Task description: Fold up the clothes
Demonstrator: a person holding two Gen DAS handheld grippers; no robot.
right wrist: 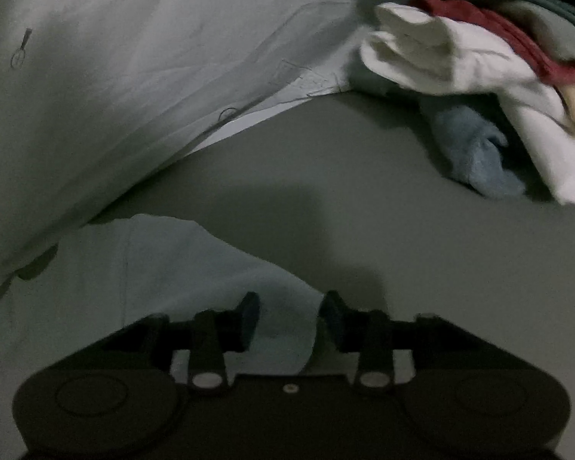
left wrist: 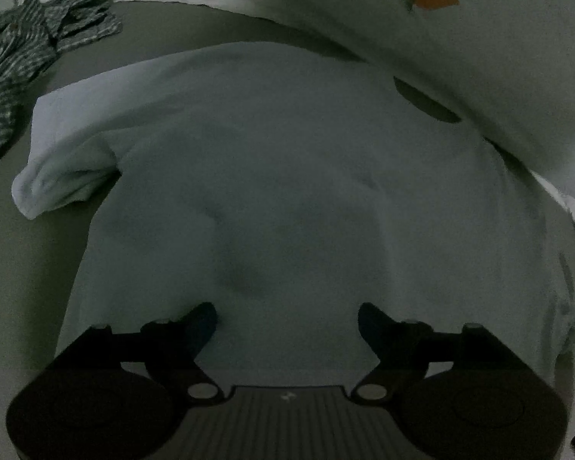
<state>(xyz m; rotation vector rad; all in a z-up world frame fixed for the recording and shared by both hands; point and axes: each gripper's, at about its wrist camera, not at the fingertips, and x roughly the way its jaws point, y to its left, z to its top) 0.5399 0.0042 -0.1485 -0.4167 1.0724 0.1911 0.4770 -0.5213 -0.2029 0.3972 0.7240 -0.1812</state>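
A pale white T-shirt [left wrist: 272, 176] lies spread flat on a grey surface, one short sleeve [left wrist: 65, 168] bunched at the left. My left gripper [left wrist: 287, 322] hovers over the shirt's lower middle, its jaws wide open with nothing between them. In the right wrist view the shirt's other sleeve [right wrist: 195, 260] runs up between the fingers of my right gripper [right wrist: 290, 314], which is shut on that fabric. The scene is dim and slightly blurred.
A grey-and-white striped garment [left wrist: 27, 57] lies crumpled at the far left. A white cover with a carrot print [left wrist: 429, 0] overhangs the shirt's far edge. A pile of white, red and blue clothes [right wrist: 460, 61] sits at the right, beyond bare grey surface [right wrist: 402, 249].
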